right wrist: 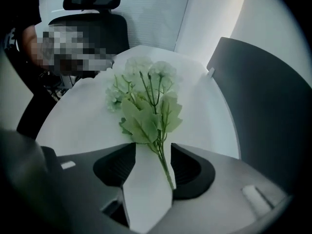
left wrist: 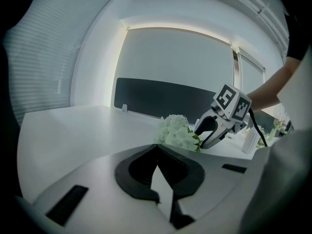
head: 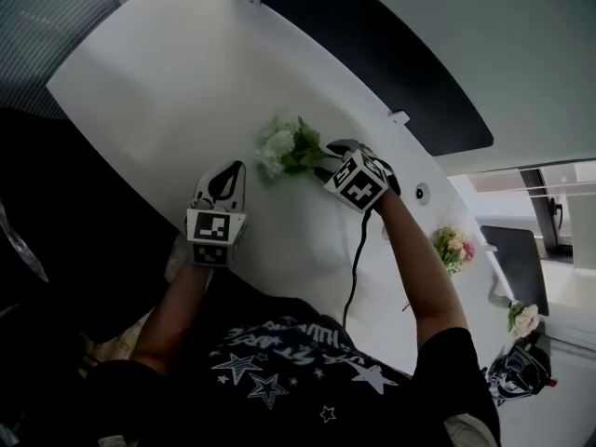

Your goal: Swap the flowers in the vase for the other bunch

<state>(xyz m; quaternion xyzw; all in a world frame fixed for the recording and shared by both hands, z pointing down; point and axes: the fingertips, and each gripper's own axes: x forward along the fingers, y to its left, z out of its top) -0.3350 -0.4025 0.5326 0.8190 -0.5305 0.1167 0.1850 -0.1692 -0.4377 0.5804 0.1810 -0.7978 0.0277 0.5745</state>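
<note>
**A:** How are the jaws found, nearest first?

**B:** The left gripper (left wrist: 157, 150) is seen with its jaws pressed together and nothing between them, low over the surface (right wrist: 204, 116). The right gripper (right wrist: 152, 150) is pointed steeply down with its jaws set wide. The stems (right wrist: 165, 165) of the white bunch (right wrist: 146, 101) lie between them, close to one pad but not pinched.

**A:** And the bunch itself?

**B:** It is laid flat on the surface, with the leaves just beyond the jaws and the blooms farther out.

**A:** How is the step best done?

**B:** If the bunch is to be left there, the jaws are best held wide and lifted clear of the stems, so that no leaf is dragged. A pink bunch (head: 453, 247) is seen well apart, by the far right edge. The vase cannot be clearly made out.
</note>
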